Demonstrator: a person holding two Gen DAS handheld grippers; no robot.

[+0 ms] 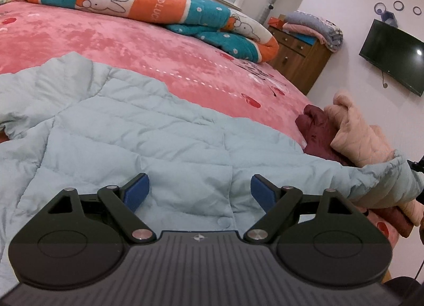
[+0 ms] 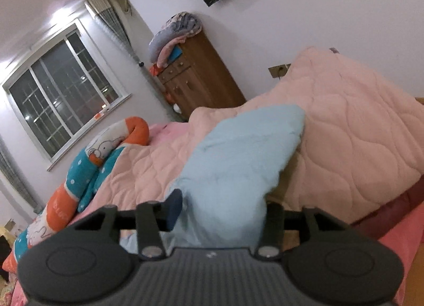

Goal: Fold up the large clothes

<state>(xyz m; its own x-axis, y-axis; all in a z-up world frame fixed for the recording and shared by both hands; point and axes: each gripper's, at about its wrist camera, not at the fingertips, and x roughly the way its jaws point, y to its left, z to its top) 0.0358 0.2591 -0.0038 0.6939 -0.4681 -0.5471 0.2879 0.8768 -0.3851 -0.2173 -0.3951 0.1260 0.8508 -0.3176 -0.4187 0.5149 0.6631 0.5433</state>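
Pale blue padded jacket [image 1: 148,131] on pink bed [image 1: 111,38]

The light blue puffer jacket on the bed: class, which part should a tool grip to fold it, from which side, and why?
Grip the sleeve end, the loose part of the jacket that hangs off the bed's right edge near the peach quilt. Come from the right, level with the mattress: it is a free, thin flap, while the quilted body lies flat and thick, offering no edge to pinch.

Bare pink bedspread [image 1: 111,38] beyond jacket [image 1: 132,131]
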